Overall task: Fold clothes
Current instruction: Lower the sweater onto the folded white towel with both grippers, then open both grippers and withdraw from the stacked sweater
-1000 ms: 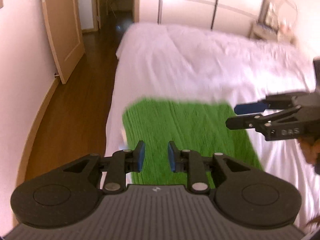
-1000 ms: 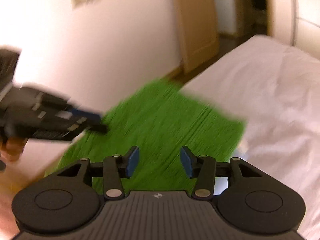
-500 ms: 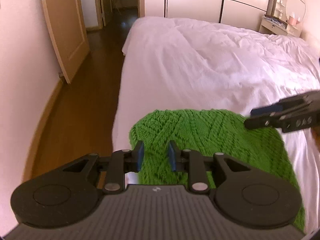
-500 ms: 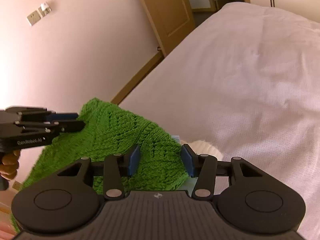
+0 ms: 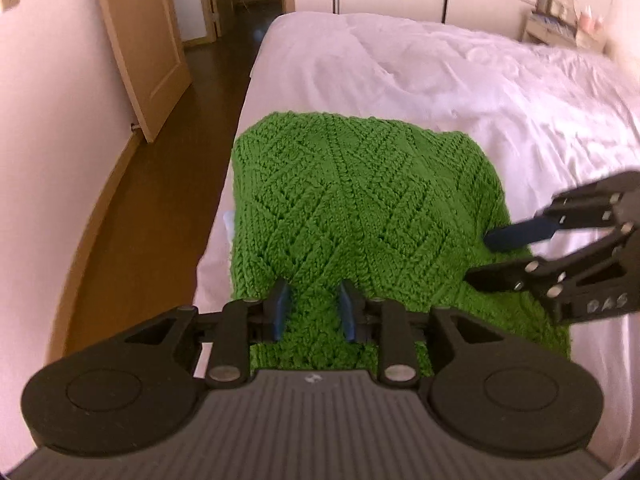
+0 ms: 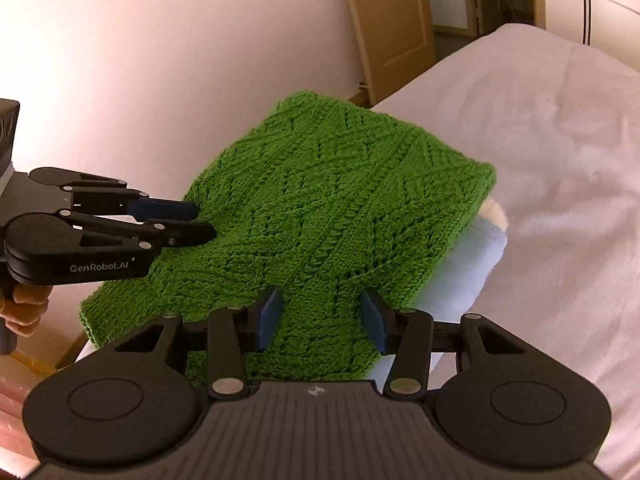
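Green knit sweater (image 5: 360, 208) sits folded atop a pale stack (image 6: 460, 264) at the bed (image 5: 460, 80) edge; my left tongs (image 5: 312, 304) and right tongs (image 6: 320, 316) gape, having just widened slightly on the left. I'd withdraw next.

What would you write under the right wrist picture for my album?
A folded green sweater sits on a light blue cloth on the white bed, a tool on each side.

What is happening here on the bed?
A person holds a gripper in each hand over a folded green knitted sweater that lies on a small pile of clothes at the edge of the white bed. The left gripper and right gripper both have their jaws open above it; neither is gripping it.
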